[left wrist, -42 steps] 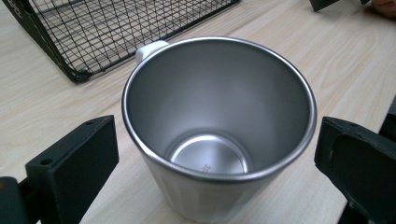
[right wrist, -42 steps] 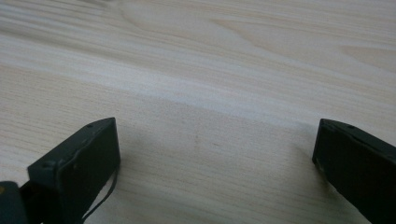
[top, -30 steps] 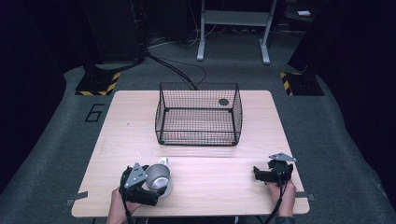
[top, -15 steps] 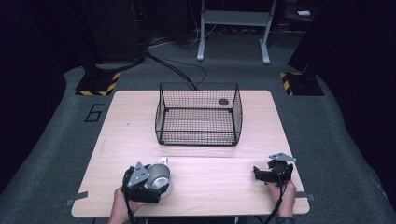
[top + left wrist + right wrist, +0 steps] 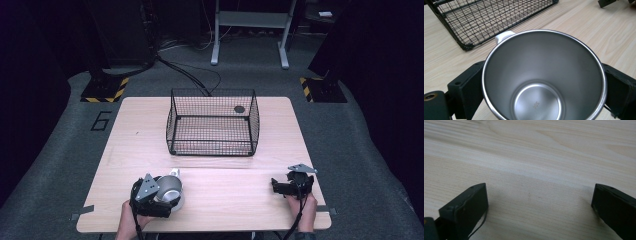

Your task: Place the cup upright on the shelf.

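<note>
- Quickly noted: we saw a light wooden table point(image 5: 225, 200) with a black wire basket point(image 5: 212, 122) standing at its far middle.
- We saw the left gripper point(image 5: 155, 197) at the near left of the table, held by the person's left hand point(image 5: 127, 225), with a grey three-cornered plate on top.
- Its jaws were pressed against the two sides of a steel mug point(image 5: 544, 77), one black jaw on each side of the wall in the left gripper view, so we logged it as pinching the mug.
- The mug point(image 5: 169, 189) sat at the near left of the table, well short of the basket and outside it; we could not tell whether its base touched the wood.
- Looking down into it, we saw a bare metal inside with a small stamped mark on the bottom, too small to read.
- A white handle point(image 5: 503, 36) stuck out past the rim on the side toward the basket point(image 5: 491, 20).
- We saw the right gripper point(image 5: 287, 187) at the near right, held by the right hand point(image 5: 302, 207), well apart from the mug.
- In the right gripper view its jaws stood spread wide over bare wood grain point(image 5: 536, 170), nothing between them.
- A small dark round thing point(image 5: 239, 109) showed at the basket's far right corner; we could not tell what it was.
- Grey carpet with a painted "6" point(image 5: 101, 121) lay left of the table.
</note>
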